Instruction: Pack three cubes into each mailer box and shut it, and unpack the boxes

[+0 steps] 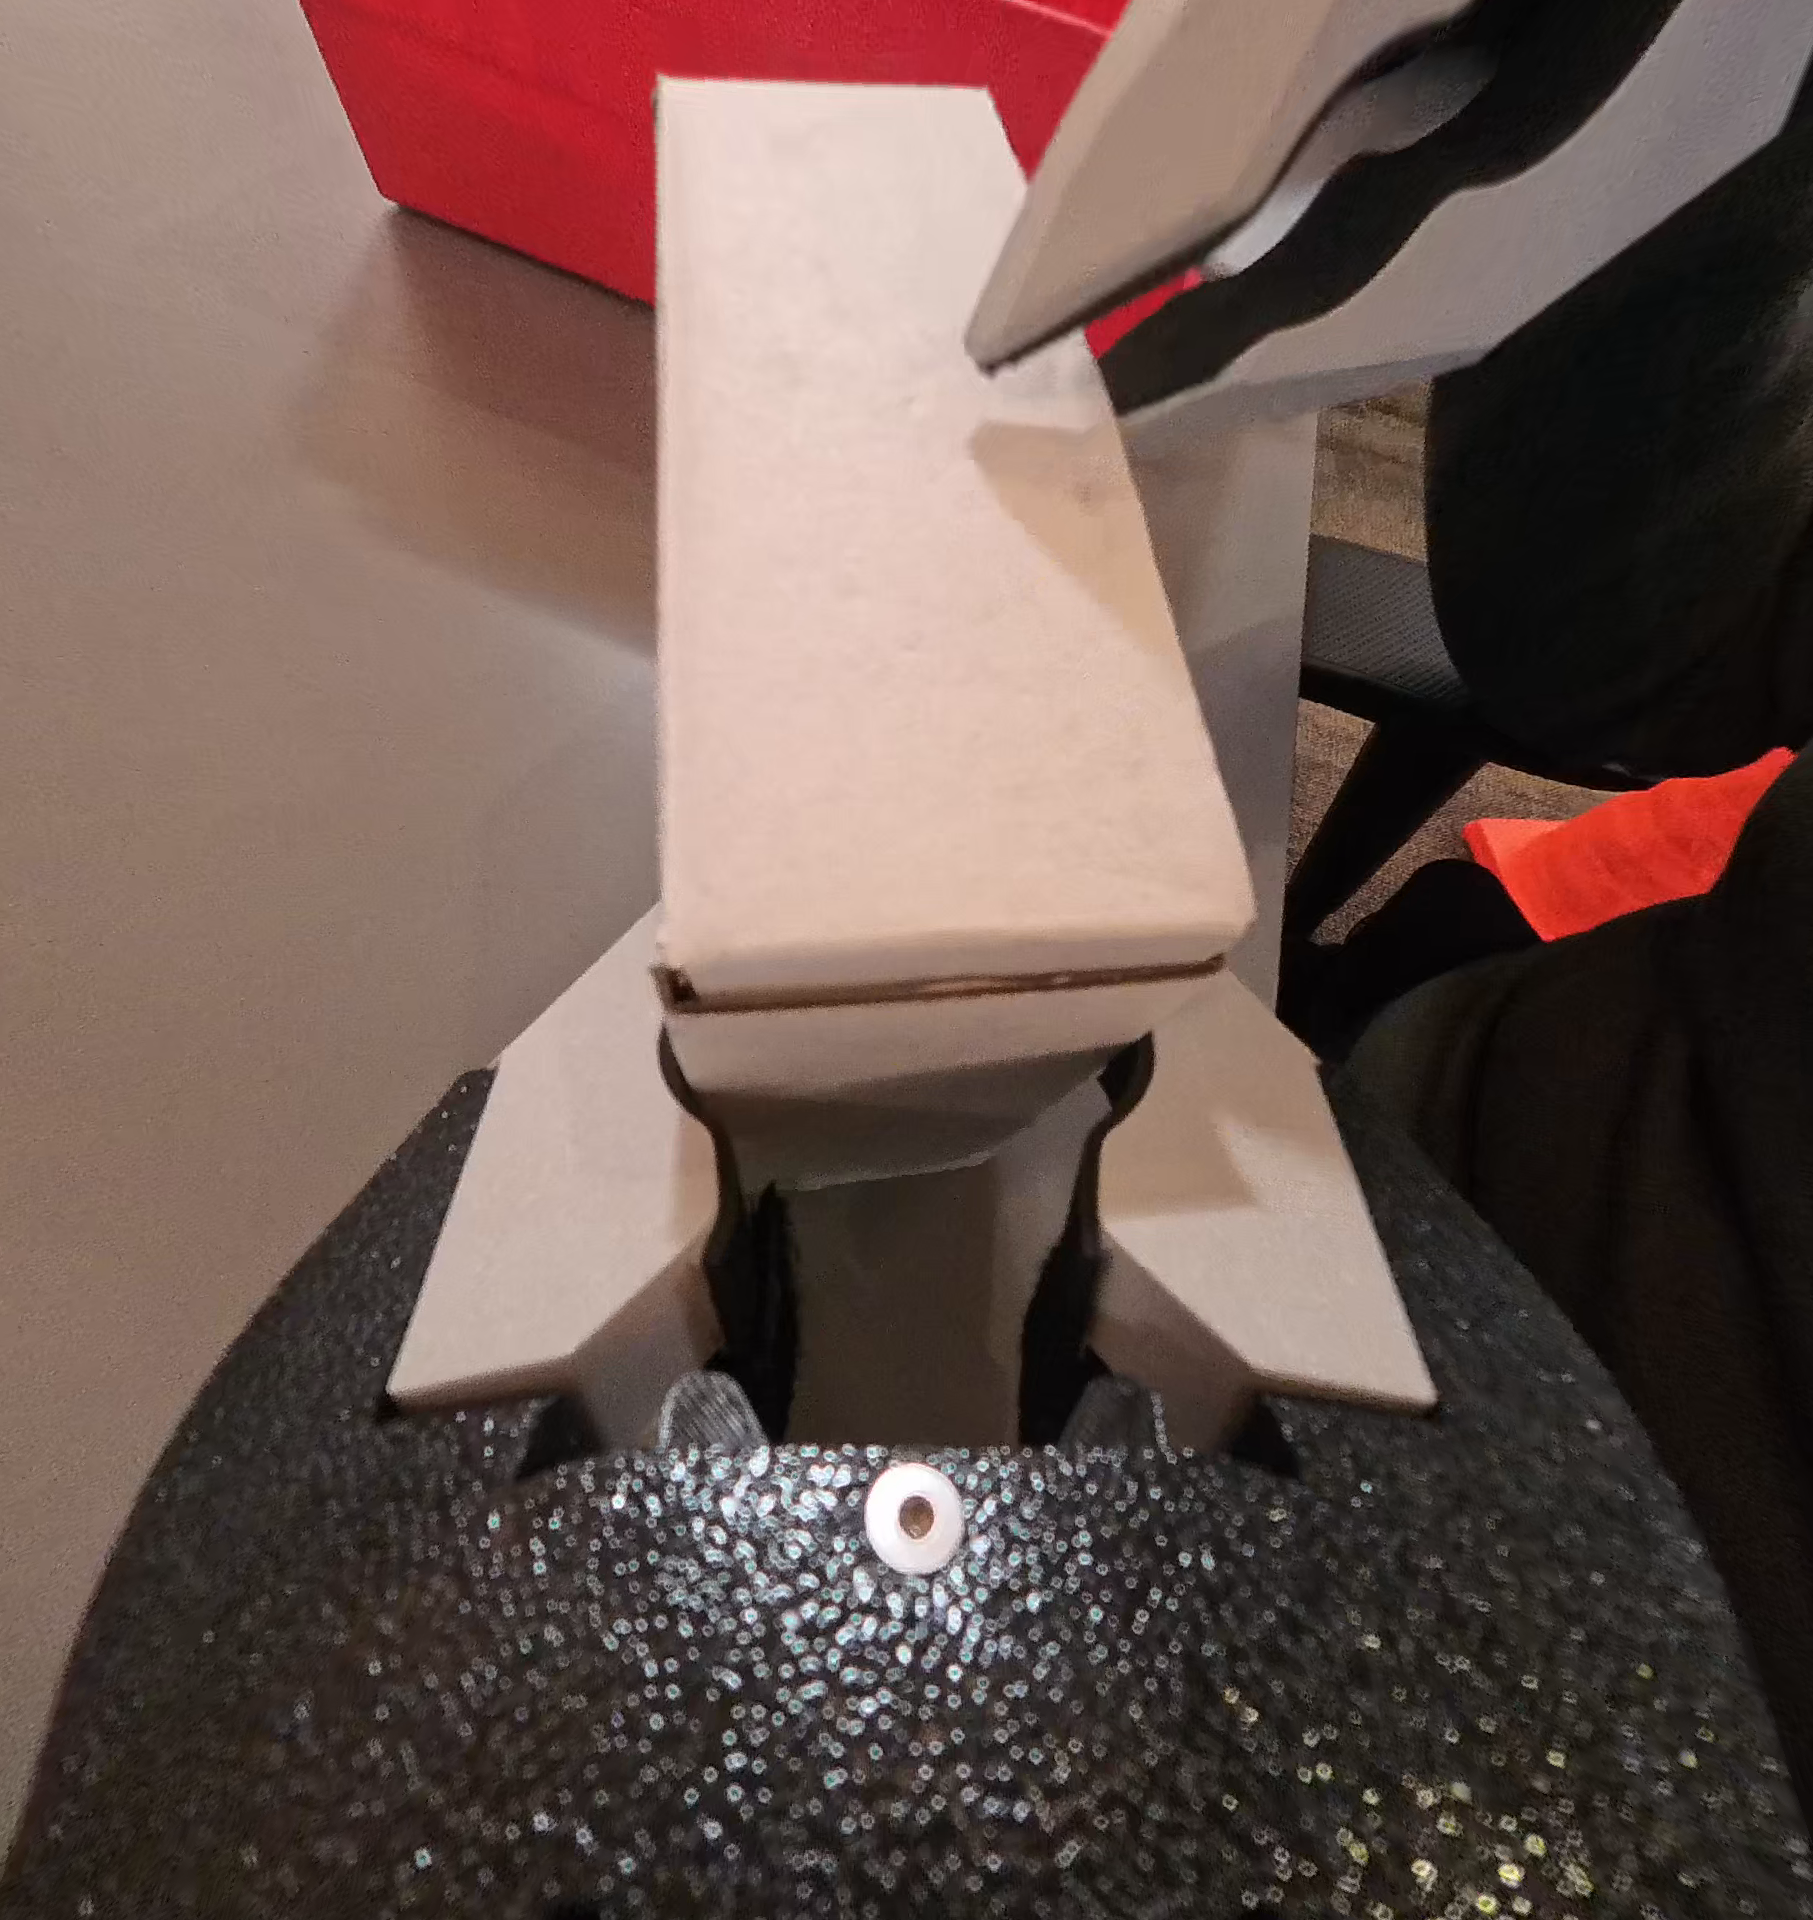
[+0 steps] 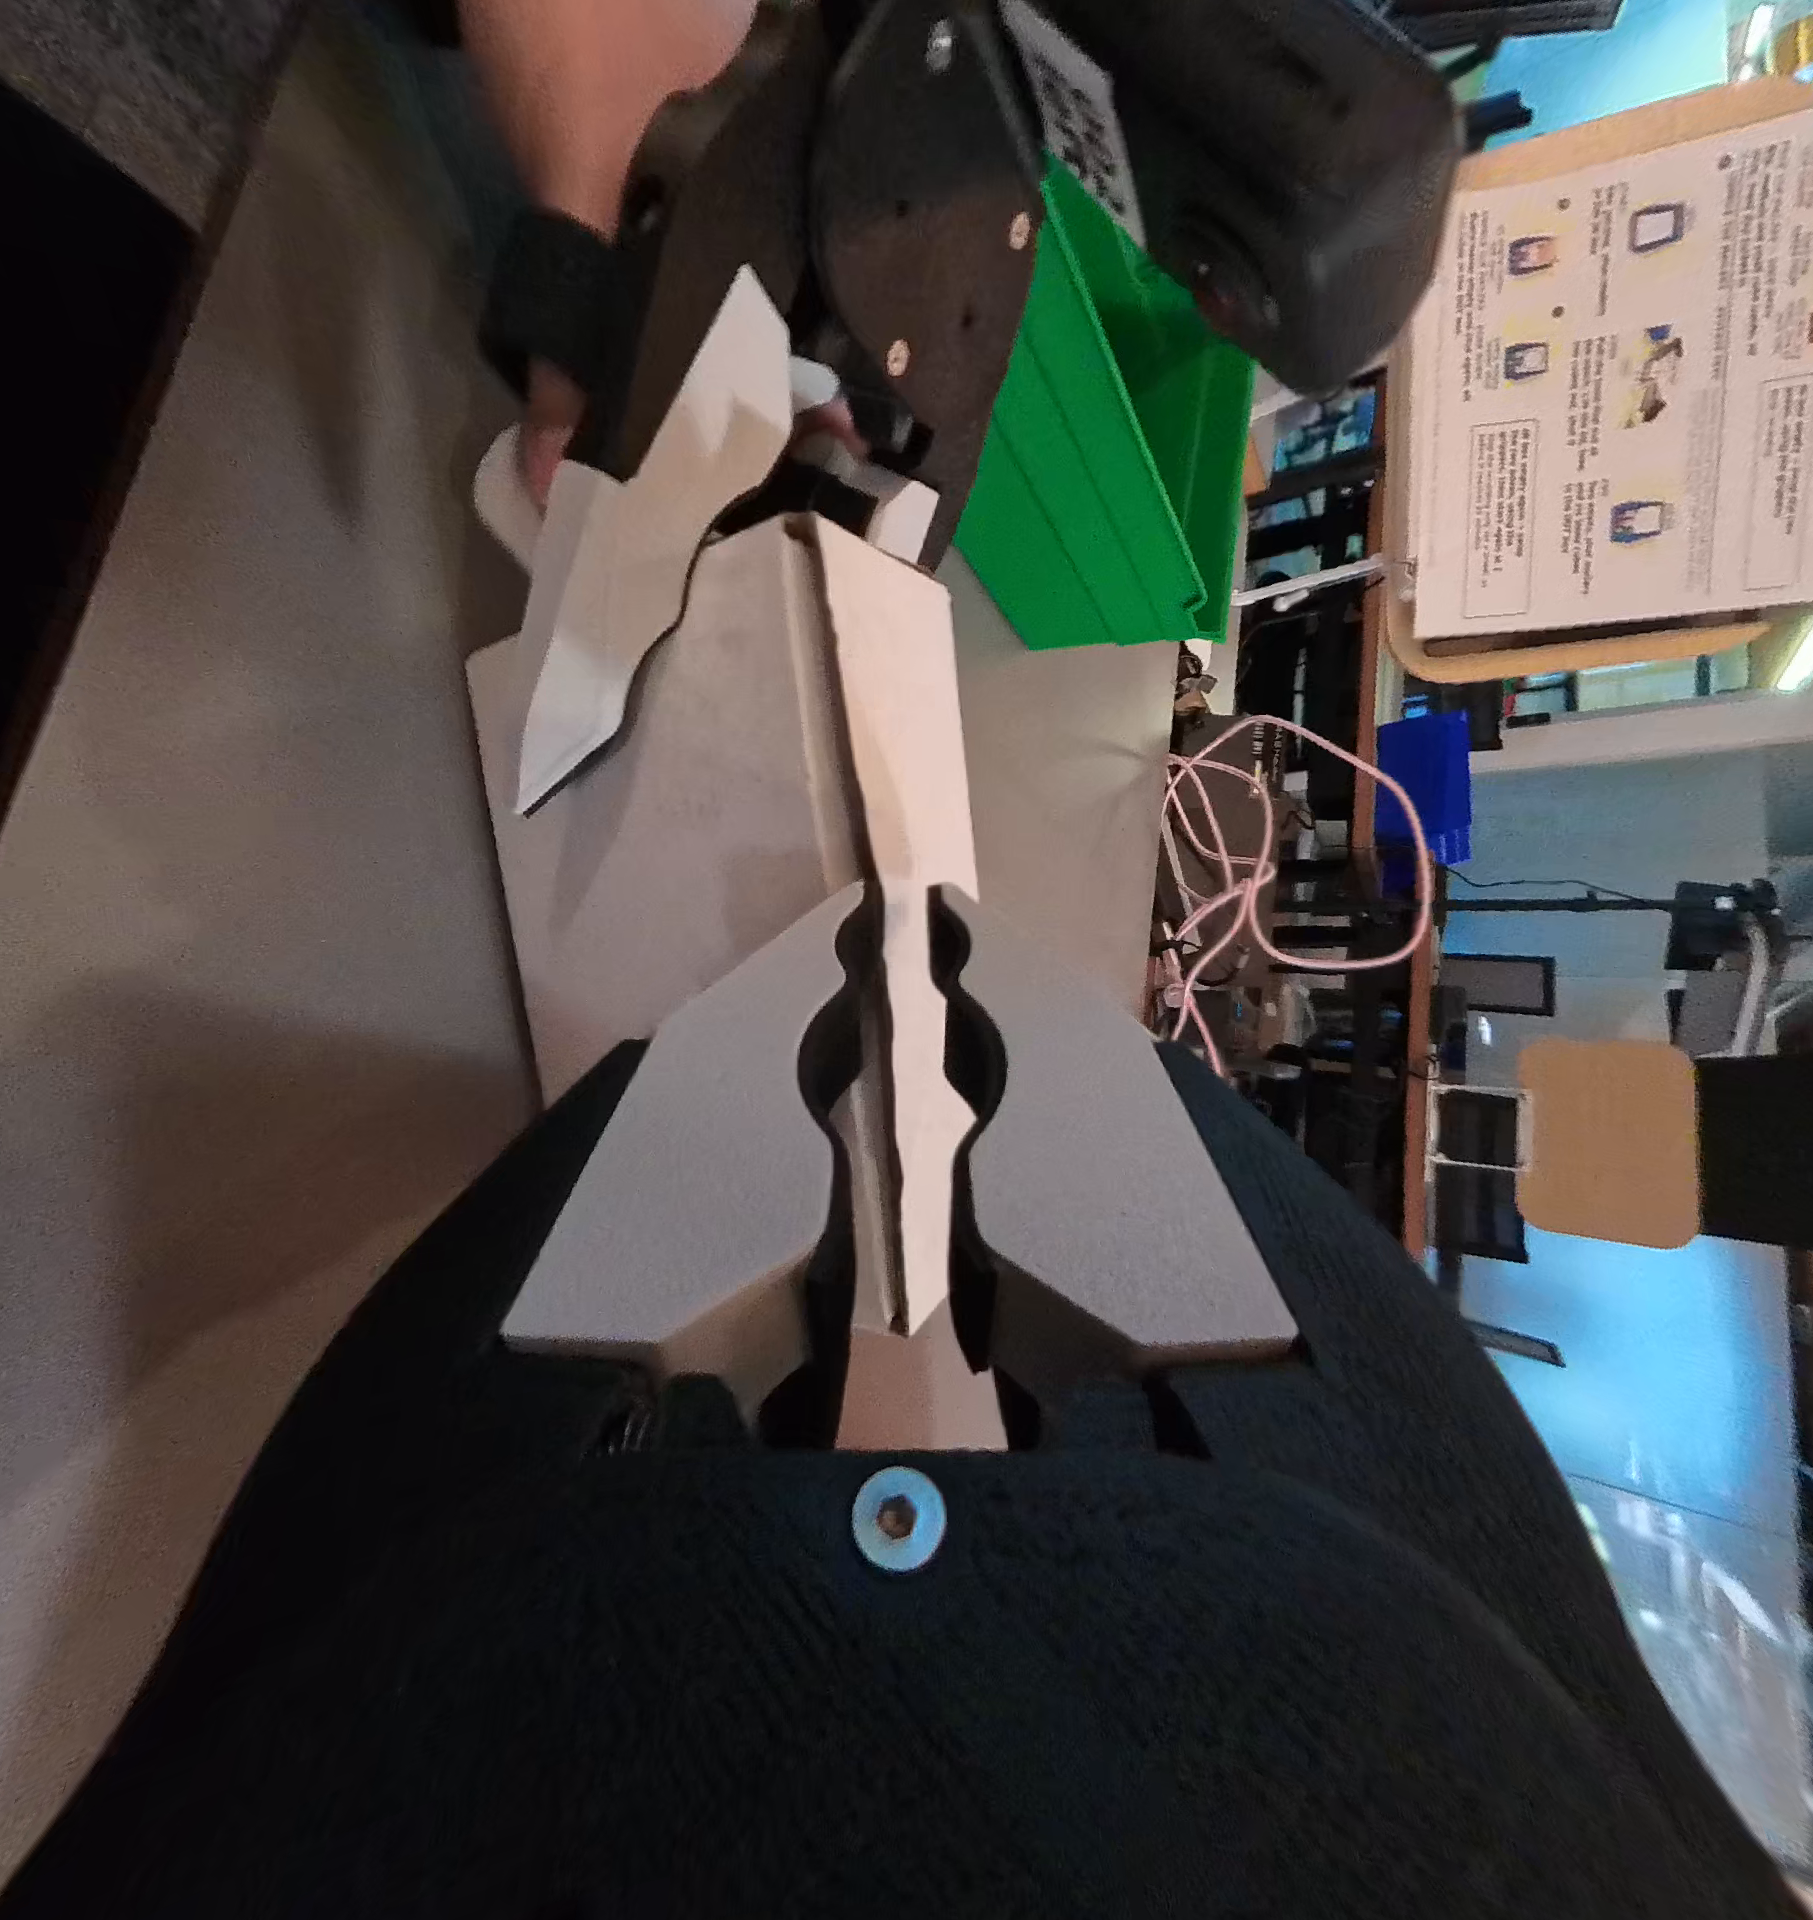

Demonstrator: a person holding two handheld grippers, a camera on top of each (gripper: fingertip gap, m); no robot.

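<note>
— Left gripper (image 1: 943,1049): clamped across the near end of the closed mailer box (image 1: 912,582), a finger (image 1: 569,1174) pressed on each side wall. Box held off the table (image 1: 206,623), running away toward 12 o'clock.

— Right gripper (image 2: 897,935): nearly together, pinching a thin cardboard flap edge (image 2: 907,1039) of the same box, up at 1 o'clock in the left wrist view.

— Beyond that: red bin (image 1: 528,125) at 11 o'clock; in the right wrist view, green bin (image 2: 1089,468) at 1 o'clock. No cubes visible; contents hidden.

— Risks, probably: flap tearing or creasing if pulled against the left clamp; box twisting out of the side grip; cubes spilling once opened while tilted.
</note>
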